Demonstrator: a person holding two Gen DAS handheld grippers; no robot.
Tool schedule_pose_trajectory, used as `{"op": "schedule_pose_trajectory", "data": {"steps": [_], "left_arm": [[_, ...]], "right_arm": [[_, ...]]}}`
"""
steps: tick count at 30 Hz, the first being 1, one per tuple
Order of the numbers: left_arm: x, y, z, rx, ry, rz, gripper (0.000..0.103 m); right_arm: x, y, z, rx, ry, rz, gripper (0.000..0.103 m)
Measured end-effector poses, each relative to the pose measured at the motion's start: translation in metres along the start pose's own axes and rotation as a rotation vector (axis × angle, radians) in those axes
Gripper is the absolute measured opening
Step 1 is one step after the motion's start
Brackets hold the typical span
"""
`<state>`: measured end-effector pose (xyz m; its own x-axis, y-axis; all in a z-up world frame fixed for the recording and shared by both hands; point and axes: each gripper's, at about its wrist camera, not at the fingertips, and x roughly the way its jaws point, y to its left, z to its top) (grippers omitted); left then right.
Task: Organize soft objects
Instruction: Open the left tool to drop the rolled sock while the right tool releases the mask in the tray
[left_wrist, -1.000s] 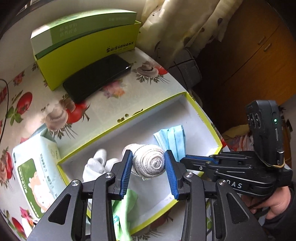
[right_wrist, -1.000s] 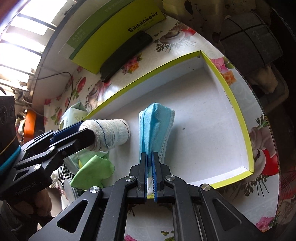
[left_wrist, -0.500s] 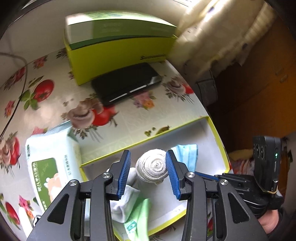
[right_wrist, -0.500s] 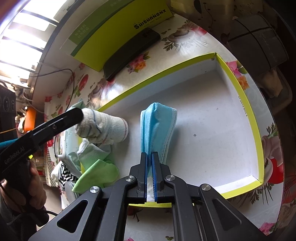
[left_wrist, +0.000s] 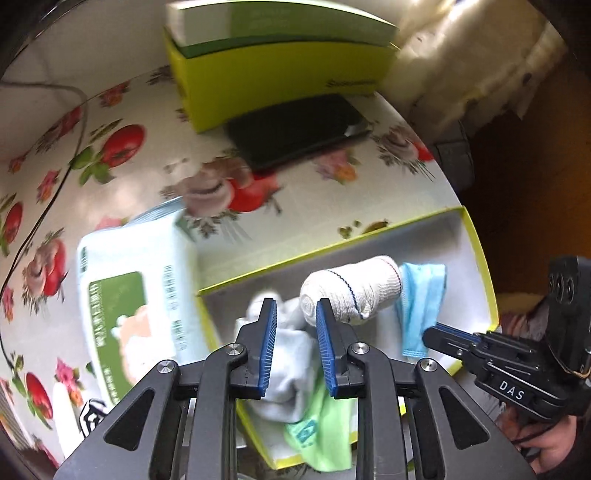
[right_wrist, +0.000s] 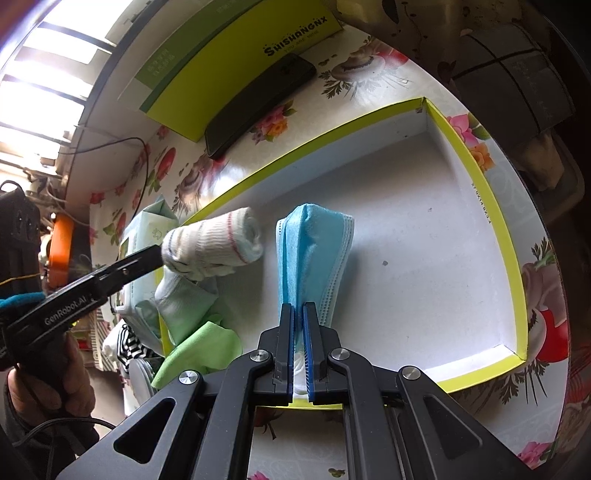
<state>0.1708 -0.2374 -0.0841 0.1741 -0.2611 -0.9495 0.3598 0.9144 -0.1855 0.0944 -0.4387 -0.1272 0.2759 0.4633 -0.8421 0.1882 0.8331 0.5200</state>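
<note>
A rolled white sock (left_wrist: 354, 291) lies on its side in the yellow-rimmed box (left_wrist: 480, 258), next to a folded blue face mask (left_wrist: 421, 295). My left gripper (left_wrist: 295, 302) hovers just left of the roll with its jaws closing. The roll is outside them, against the right finger (left_wrist: 327, 343). Only a loose white sock (left_wrist: 288, 354) shows below the gap, and the pads are not pressing on it. In the right wrist view, my right gripper (right_wrist: 299, 314) is shut on the near end of the mask (right_wrist: 314, 251). The roll (right_wrist: 214, 247) lies at the left gripper's fingertip (right_wrist: 147, 258).
A green cloth (left_wrist: 325, 435) hangs over the box's near left corner. A pack of wet wipes (left_wrist: 129, 295) lies left of the box. Behind it are a black phone (left_wrist: 295, 129) and a green carton (left_wrist: 277, 66). A cable (left_wrist: 37, 221) crosses the flowered tablecloth. The box's right half (right_wrist: 443, 258) is bare.
The left gripper let go of the rolled sock, which now lies on its side by the mask. Its jaws have narrowed and it shifted left. The right gripper has kept still on the mask.
</note>
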Motion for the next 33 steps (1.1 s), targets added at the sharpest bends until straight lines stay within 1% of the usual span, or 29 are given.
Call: {"op": "schedule_pose_trajectory", "data": {"steps": [3,8,11,15,18,20,23,29,33], "left_arm": [[0.005,-0.01,0.004,0.041,0.017,0.021,0.023],[-0.011,0.004,0.006,-0.013,-0.015,0.021,0.023],[-0.023,0.013,0.004,-0.037,-0.038,0.016,0.023],[-0.037,0.018,0.0,-0.056,-0.058,-0.007,0.023],[-0.048,0.019,-0.006,-0.055,-0.07,-0.022,0.023],[-0.055,0.021,-0.011,-0.055,-0.083,-0.032,0.023],[-0.068,0.024,-0.018,-0.055,-0.108,-0.04,0.023],[-0.087,0.032,-0.038,-0.052,-0.13,-0.042,0.023],[-0.097,0.039,-0.059,-0.056,-0.134,-0.037,0.023]], "right_arm": [[0.002,0.003,0.003,-0.005,0.003,0.001,0.005],[0.011,0.001,0.011,0.015,0.005,0.017,0.005],[0.014,0.001,0.019,0.032,-0.015,0.021,0.005],[0.016,0.003,0.03,0.045,-0.031,0.013,0.006],[0.011,0.004,0.028,0.045,-0.032,0.014,0.012],[0.004,0.007,0.022,0.028,-0.029,0.005,0.025],[-0.007,0.017,0.01,-0.006,-0.027,-0.003,0.035],[-0.033,0.043,-0.015,-0.077,-0.038,-0.006,0.045],[-0.046,0.065,-0.031,-0.13,-0.046,-0.003,0.048]]}}
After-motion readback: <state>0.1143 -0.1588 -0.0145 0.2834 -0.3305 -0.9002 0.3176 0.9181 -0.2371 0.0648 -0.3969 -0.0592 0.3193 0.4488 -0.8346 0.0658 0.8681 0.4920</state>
